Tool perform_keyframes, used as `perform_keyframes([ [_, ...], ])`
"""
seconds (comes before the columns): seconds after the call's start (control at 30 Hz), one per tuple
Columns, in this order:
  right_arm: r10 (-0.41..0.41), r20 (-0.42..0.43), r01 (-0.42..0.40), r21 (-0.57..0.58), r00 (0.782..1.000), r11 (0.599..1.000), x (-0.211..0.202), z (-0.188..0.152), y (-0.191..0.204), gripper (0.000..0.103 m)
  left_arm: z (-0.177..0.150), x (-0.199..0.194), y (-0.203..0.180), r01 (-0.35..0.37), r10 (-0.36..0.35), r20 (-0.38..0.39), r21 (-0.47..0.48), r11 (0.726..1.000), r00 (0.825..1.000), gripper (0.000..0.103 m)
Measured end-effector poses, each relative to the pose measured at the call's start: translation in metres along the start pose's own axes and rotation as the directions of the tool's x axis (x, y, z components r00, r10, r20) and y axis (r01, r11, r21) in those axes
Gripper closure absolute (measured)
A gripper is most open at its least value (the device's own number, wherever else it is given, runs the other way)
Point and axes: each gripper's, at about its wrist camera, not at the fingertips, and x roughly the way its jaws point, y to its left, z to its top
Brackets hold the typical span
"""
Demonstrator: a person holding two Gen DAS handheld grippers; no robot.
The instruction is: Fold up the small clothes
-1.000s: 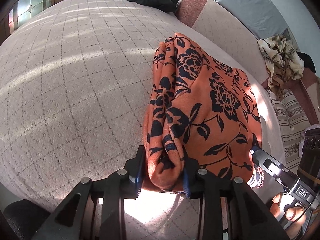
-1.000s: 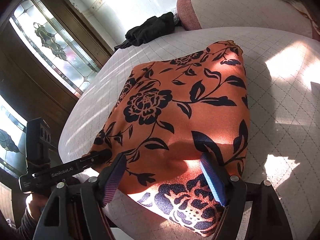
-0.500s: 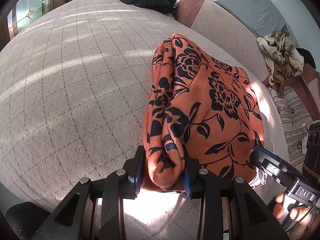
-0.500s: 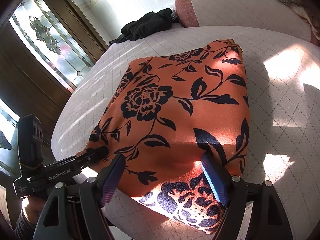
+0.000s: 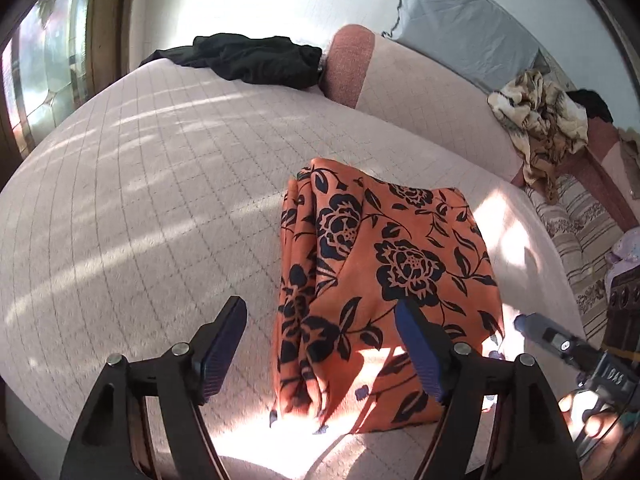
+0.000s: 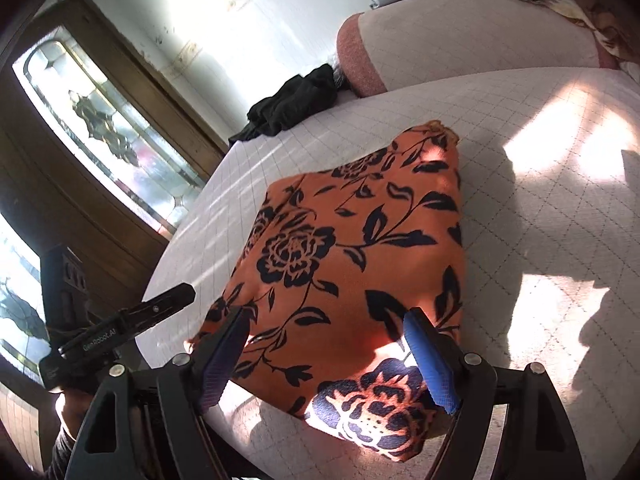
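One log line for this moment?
left gripper: just opened, off cloth | right gripper: open | orange black-flowered folded cloth: on quilted bed

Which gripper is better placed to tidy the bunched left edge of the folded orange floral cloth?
Left gripper: just opened, it hangs over the orange floral cloth's bunched edge.

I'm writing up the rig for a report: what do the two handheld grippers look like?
Both match: the left gripper and right gripper have black angular frames with silver rivets and ribbed blue pads on their fingers. White lettering marks each side. A dark sleeve covers the left wrist.
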Motion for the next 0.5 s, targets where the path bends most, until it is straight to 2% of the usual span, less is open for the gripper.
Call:
perform_keyframes([
  [0.07,0.0,0.0,0.0,0.059,1.0,0.998,-0.002,0.009,-0.017,0.021,0.011,0.021,-0.007,-0.025,0.026,-0.032,0.042,0.999,0.999,0.026],
  [0.13,-0.005,-0.016,0.006,0.12,1.0,0.993,0.002,0.017,-0.034,0.021,0.018,0.038,-0.014,-0.102,0.107,-0.052,0.083,0.991,0.993,0.026],
  [0.27,0.005,-0.059,0.007,0.2,0.998,0.98,0.012,0.023,-0.059,0.021,0.021,0.045,-0.022,-0.194,0.2,-0.035,0.116,0.974,0.979,0.026],
  [0.5,0.008,-0.098,0.012,0.201,0.995,0.979,0.029,0.024,-0.058,0.021,0.024,0.048,-0.025,-0.213,0.219,-0.031,0.133,0.968,0.975,0.026],
])
